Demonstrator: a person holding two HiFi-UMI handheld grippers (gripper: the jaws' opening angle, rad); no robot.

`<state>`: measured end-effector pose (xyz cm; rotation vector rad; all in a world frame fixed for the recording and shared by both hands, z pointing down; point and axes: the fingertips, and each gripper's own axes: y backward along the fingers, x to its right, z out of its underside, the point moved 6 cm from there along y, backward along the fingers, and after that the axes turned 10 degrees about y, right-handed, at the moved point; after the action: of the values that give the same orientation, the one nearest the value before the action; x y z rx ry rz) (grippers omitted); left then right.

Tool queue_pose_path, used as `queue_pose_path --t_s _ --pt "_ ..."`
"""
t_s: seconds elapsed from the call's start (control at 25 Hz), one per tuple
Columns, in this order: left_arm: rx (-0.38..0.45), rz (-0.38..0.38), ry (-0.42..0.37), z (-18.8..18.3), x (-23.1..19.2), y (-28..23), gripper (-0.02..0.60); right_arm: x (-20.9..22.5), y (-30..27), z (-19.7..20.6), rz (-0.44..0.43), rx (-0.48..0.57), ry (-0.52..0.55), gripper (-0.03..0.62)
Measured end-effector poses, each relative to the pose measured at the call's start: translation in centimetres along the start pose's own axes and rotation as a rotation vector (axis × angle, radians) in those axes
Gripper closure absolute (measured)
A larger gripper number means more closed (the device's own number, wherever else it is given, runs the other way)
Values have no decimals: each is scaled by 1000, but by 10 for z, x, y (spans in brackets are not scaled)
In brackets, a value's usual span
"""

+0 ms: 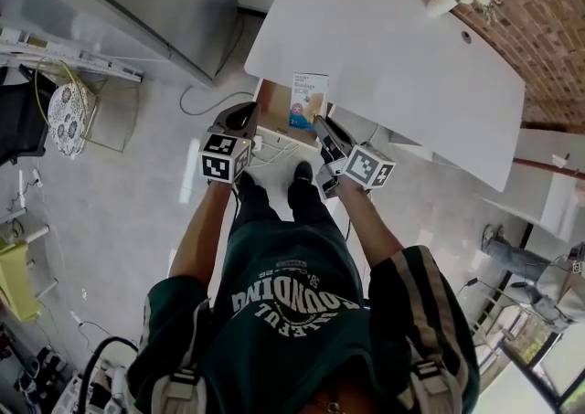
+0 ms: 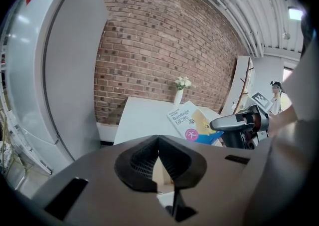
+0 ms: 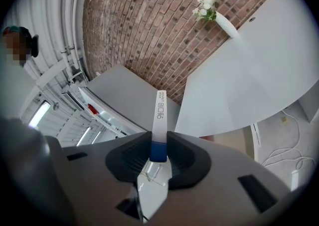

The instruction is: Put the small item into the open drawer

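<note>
bandage box [image 3: 160, 116] — edge-on between jaws | right gripper [image 3: 158, 151] clamped on it

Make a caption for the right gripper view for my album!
The right gripper clamps a bandage box edge-on, with a white table, a flower vase and a brick wall ahead.

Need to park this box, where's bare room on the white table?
Whole white tabletop is bare, bar the flower vase at its far corner. Crowded at the open drawer: bandage box, left tongs, right tongs.
</note>
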<state>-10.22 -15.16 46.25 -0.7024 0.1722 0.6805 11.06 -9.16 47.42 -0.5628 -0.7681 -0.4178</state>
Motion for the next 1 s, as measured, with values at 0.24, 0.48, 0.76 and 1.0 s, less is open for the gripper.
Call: queue_pose_path --t_s 0.24,0.48,0.76,1.0 --pt "-22 6 4 10 -12 1 566 1 -11 19 11 -28 -9 485" --pt "-39 9 19 22 -26 1 566 2 -22 44 27 -68 -21 485" --pt "-51 0 37 34 -39 3 566 8 -31 61 35 -110 -38 485" --pt "-60 -6 53 48 -50 2 566 24 -39 77 57 -136 -63 485"
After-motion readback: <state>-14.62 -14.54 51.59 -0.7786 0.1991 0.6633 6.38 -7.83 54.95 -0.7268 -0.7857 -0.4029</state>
